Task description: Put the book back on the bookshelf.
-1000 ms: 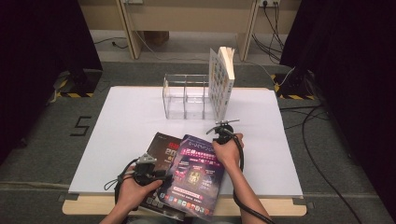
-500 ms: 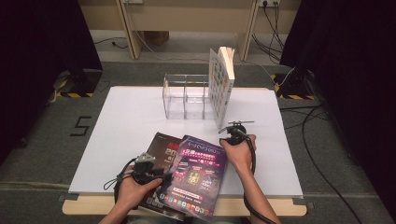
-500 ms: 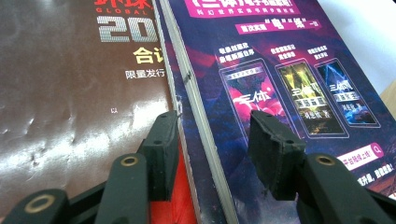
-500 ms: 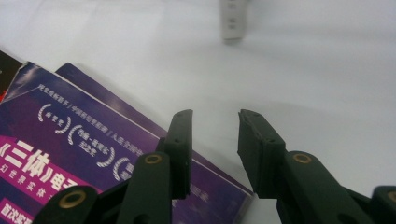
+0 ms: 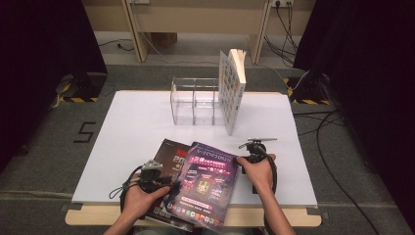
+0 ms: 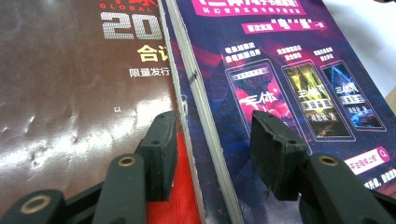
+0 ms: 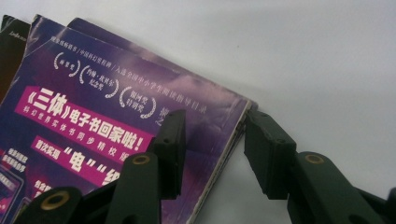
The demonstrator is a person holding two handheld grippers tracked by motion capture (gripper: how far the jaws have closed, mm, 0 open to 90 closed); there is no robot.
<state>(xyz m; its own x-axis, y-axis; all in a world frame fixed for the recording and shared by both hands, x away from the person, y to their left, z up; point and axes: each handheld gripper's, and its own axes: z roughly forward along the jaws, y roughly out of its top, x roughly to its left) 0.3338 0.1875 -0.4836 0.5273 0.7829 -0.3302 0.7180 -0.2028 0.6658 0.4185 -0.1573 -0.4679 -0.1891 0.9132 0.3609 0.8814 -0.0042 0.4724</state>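
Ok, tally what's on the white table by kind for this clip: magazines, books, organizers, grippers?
Magazines lying flat: 2, a purple magazine on top of a dark brown magazine
Upright book: 1, the book standing against the organizer
Clear acrylic organizer: 1
Handheld grippers: 2, the left gripper and the right gripper
Total: 6

the magazine (image 5: pixel 204 186) at the near edge of the table (image 5: pixel 132 127) is purple and dark blue, with pink banners, white lettering and small bright panels. the magazine under it (image 5: pixel 169 156) is dark brown with silver numerals and a red patch. the table is white. the standing book (image 5: pixel 231 90) near the far edge has a white cover patterned with small coloured squares. both grippers' jaws are black.
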